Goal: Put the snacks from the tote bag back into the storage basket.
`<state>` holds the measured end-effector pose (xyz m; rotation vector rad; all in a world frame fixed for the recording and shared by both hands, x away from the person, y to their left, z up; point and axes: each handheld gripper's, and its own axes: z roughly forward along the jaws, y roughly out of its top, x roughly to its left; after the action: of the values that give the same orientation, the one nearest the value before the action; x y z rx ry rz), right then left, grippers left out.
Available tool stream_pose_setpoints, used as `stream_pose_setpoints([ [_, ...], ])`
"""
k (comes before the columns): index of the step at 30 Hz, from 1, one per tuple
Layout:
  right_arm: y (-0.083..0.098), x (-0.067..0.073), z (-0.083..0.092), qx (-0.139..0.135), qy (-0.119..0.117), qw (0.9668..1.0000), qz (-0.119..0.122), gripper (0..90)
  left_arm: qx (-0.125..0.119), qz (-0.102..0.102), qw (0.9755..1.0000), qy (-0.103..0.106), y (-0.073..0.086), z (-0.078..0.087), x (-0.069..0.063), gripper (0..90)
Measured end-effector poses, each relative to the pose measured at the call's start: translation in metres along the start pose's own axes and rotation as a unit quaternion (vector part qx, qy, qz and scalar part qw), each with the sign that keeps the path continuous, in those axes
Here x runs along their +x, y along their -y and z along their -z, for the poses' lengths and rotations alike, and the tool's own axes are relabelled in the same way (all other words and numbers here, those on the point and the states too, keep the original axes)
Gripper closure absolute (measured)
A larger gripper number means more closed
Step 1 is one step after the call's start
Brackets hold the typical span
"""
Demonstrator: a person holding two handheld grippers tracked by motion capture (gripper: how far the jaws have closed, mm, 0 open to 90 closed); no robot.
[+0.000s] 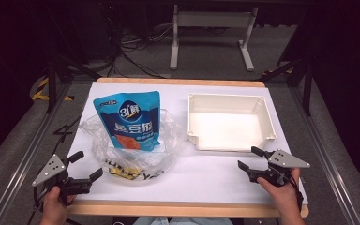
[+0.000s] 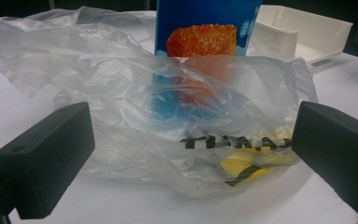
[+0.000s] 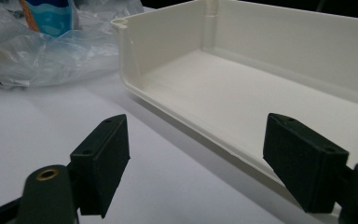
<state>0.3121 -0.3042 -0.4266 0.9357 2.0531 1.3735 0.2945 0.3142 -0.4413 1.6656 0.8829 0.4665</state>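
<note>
A blue snack pouch [image 1: 129,119] lies half inside a clear plastic bag [image 1: 136,150] on the white table; the left gripper view has the pouch [image 2: 205,28] poking out of the bag [image 2: 168,116], whose mouth faces away. Black lettering and something yellow mark the bag's near end. My left gripper [image 1: 85,165] is open at the front left, a little short of the bag, and empty. An empty white bin [image 1: 229,123] stands at the right. My right gripper [image 1: 249,158] is open just in front of the bin's near right corner [image 3: 205,140], holding nothing.
The white sheet [image 1: 206,176] covers a wooden tabletop whose edge runs along the front. Bare sheet lies between the bag and the bin. Beyond the table, a desk frame [image 1: 211,33] and cables stand on the dark floor.
</note>
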Motion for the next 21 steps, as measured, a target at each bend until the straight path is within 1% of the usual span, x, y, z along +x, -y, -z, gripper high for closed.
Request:
stream_pose_setpoints([
  [2,-0.001,0.001,0.000,0.000,-0.001,1.0000,0.000,23.2,-0.001,0.000,1.0000,-0.002,0.000,0.000,0.000,0.3],
  [4,-0.002,0.002,-0.001,0.000,-0.009,1.0000,-0.001,22.6,-0.004,0.001,1.0000,-0.001,0.000,0.000,-0.001,0.3],
  [8,-0.003,0.004,-0.002,0.002,-0.014,0.9999,0.001,21.4,-0.002,-0.002,1.0000,0.000,0.000,-0.001,-0.001,0.3],
  [16,-0.006,0.005,-0.001,0.002,-0.017,0.9998,0.002,20.5,-0.005,0.000,1.0000,0.001,0.000,-0.001,0.000,0.3],
  [18,-0.007,0.006,-0.001,-0.002,-0.022,0.9998,-0.002,20.2,-0.003,0.001,1.0000,0.001,0.000,-0.001,0.000,0.3],
  [20,-0.013,0.008,0.000,-0.003,-0.025,0.9997,0.001,18.9,-0.004,0.002,1.0000,0.000,0.000,-0.001,0.000,0.3],
  [21,-0.013,0.008,0.000,-0.003,-0.025,0.9997,0.001,18.9,-0.004,0.002,1.0000,0.000,0.000,-0.001,0.000,0.3],
])
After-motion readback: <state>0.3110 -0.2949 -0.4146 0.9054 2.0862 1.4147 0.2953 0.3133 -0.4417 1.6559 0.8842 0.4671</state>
